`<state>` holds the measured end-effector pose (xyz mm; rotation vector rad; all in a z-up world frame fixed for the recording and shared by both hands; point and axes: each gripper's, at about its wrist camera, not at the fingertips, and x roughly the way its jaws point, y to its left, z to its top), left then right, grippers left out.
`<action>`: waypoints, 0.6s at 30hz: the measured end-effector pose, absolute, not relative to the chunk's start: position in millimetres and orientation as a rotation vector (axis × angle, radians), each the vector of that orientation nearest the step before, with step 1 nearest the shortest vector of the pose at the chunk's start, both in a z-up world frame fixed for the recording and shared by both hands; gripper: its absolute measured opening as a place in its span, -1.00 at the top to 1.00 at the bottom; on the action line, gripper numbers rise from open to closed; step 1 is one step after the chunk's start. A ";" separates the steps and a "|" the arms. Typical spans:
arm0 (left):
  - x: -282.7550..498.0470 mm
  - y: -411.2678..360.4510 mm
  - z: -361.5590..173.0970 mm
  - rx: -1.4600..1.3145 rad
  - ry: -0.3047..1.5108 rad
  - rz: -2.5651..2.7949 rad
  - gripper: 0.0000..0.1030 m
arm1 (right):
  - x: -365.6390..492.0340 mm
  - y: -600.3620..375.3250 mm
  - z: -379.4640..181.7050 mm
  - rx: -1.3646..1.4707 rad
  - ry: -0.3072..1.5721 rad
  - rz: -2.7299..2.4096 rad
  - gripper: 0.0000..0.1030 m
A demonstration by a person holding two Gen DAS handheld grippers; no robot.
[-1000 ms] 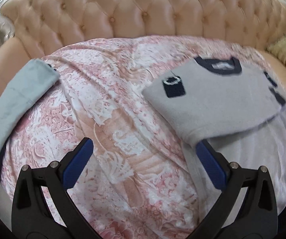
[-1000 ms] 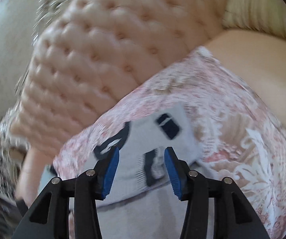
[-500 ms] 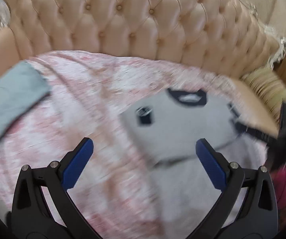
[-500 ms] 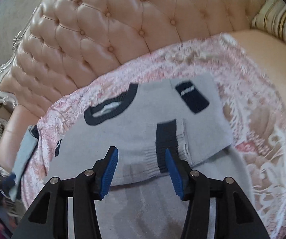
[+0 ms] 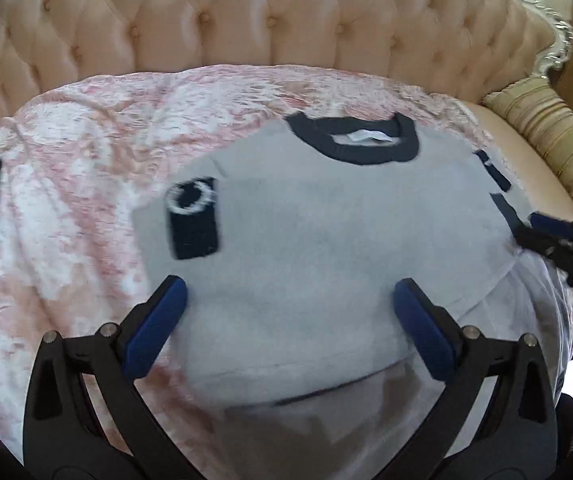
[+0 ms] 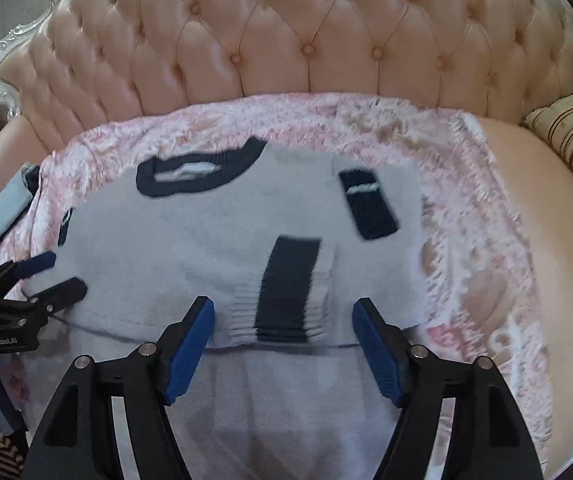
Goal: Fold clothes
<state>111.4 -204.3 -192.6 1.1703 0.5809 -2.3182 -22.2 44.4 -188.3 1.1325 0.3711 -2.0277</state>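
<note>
The sofa (image 6: 286, 40) fills the upper frame, a pink blanket (image 5: 86, 200) over its seat. The grey sweater (image 5: 306, 240), half folded, now lies mid-frame instead of right. The left hand-held gripper (image 5: 290, 320) gapes, empty. The right hand-held gripper (image 6: 282, 344) has just been widening, nothing pinched, over the cuff (image 6: 286, 288).

Right claw (image 6: 282, 344) just widened, empty; left claw (image 5: 290, 328) gapes, angled down.

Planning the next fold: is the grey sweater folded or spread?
Partly folded: the grey sweater has a striped cuff lying across its front; the lower part lies flat.
</note>
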 end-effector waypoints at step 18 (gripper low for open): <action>74.9 -227.2 -211.6 1.142 0.615 -2.198 -1.00 | -88.6 -10.2 -219.7 1.185 0.500 -2.030 -0.72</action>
